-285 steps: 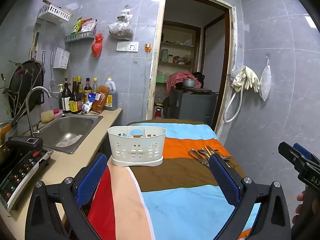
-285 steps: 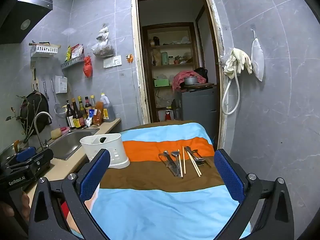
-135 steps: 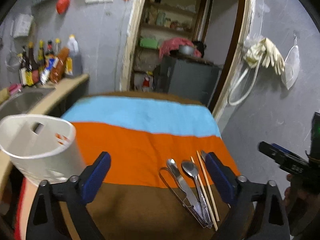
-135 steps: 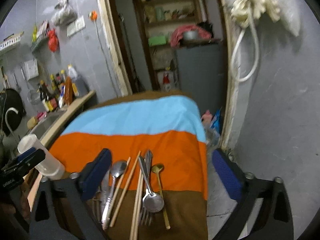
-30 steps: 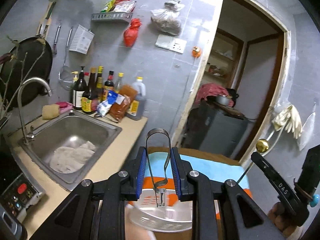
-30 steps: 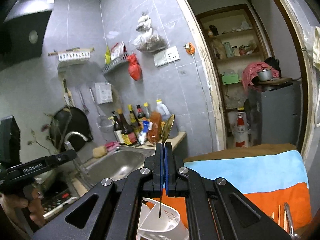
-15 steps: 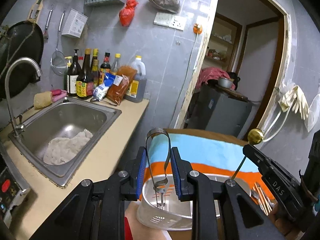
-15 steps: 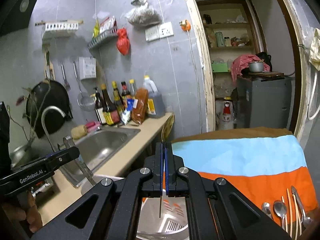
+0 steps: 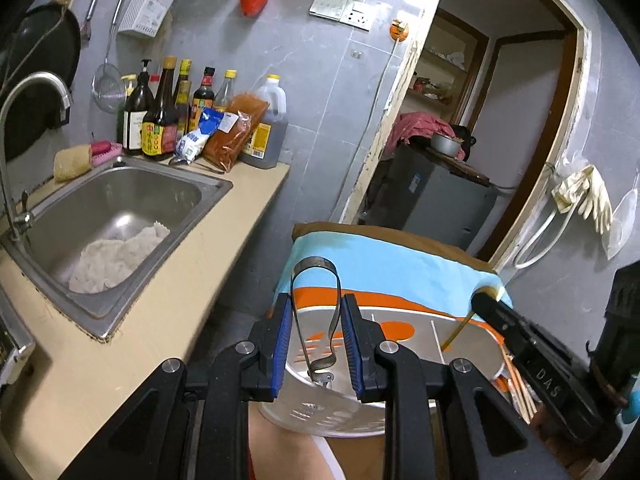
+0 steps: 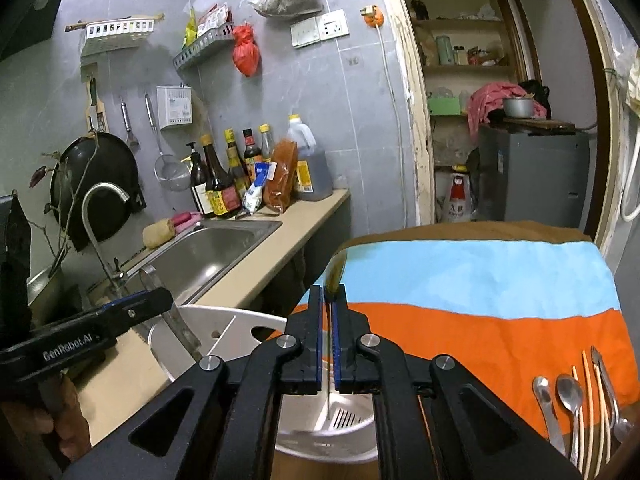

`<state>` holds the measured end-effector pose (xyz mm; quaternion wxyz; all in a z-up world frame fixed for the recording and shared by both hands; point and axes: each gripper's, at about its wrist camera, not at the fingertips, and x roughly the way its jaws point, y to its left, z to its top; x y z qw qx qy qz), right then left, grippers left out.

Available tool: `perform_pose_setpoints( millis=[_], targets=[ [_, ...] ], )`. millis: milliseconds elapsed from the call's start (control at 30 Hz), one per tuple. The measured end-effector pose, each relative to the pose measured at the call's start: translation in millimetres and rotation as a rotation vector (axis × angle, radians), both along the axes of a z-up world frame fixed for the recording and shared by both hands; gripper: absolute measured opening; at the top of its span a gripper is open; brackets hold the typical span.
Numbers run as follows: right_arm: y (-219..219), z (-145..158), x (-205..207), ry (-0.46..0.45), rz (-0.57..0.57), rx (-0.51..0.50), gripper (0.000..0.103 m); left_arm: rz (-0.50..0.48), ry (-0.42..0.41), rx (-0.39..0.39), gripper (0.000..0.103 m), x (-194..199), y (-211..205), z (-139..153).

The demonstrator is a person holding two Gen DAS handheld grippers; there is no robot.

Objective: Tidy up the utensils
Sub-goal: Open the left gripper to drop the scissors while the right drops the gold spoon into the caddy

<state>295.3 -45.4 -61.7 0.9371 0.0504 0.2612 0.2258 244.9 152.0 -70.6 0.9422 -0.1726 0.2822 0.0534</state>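
My left gripper (image 9: 316,344) is shut on metal tongs (image 9: 316,300), held upright with the loop end up, over the left part of the white utensil caddy (image 9: 400,412). My right gripper (image 10: 328,340) is shut on a gold spoon (image 10: 335,270), bowl up, its handle pointing down into the caddy (image 10: 248,328). In the left wrist view the right gripper (image 9: 486,300) and the spoon handle (image 9: 456,330) hang over the caddy's right part. Spoons and chopsticks (image 10: 580,404) lie on the striped cloth at right.
The caddy stands on a table with a striped cloth (image 10: 480,280). A counter with a steel sink (image 9: 104,216), tap, and bottles (image 9: 168,116) is to the left. A doorway and grey cabinet (image 10: 532,176) are behind. A stove edge (image 9: 8,344) is at far left.
Both grippers have moved down and closer over the caddy, tilting more downward. The tongs and the gold spoon now reach lower into the caddy.
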Motion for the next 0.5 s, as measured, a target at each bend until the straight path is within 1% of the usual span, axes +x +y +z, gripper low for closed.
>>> perform_pose_setpoints(
  millis=[33, 100, 133, 200, 267, 333, 433, 500],
  targets=[
    [-1, -1, 0, 0.005, -0.001, 0.002, 0.013, 0.004, 0.0, -0.007, 0.023, -1, 1, 1],
    [-6, 0, -3, 0.004, 0.003, 0.025, 0.03, 0.009, -0.017, -0.018, 0.025, -4, 1, 4],
    [-8, 2, -4, -0.001, 0.004, 0.035, 0.032, 0.01, -0.026, -0.021, 0.027, -5, 1, 5],
    [-11, 6, -7, -0.007, 0.009, 0.046, 0.032, 0.016, -0.053, -0.032, 0.039, -9, 1, 10],
    [-16, 9, -9, -0.01, 0.004, 0.053, 0.033, 0.019, -0.08, -0.04, 0.045, -12, 0, 14],
    [-23, 13, -10, -0.012, -0.008, 0.064, 0.034, 0.017, -0.101, -0.035, 0.047, -14, -5, 20],
    [-40, 21, -14, -0.032, -0.038, 0.082, 0.044, 0.003, -0.124, -0.009, 0.054, -13, -17, 28],
    [-55, 28, -16, -0.048, -0.065, 0.091, 0.055, -0.008, -0.142, -0.003, 0.065, -13, -26, 33]
  ],
)
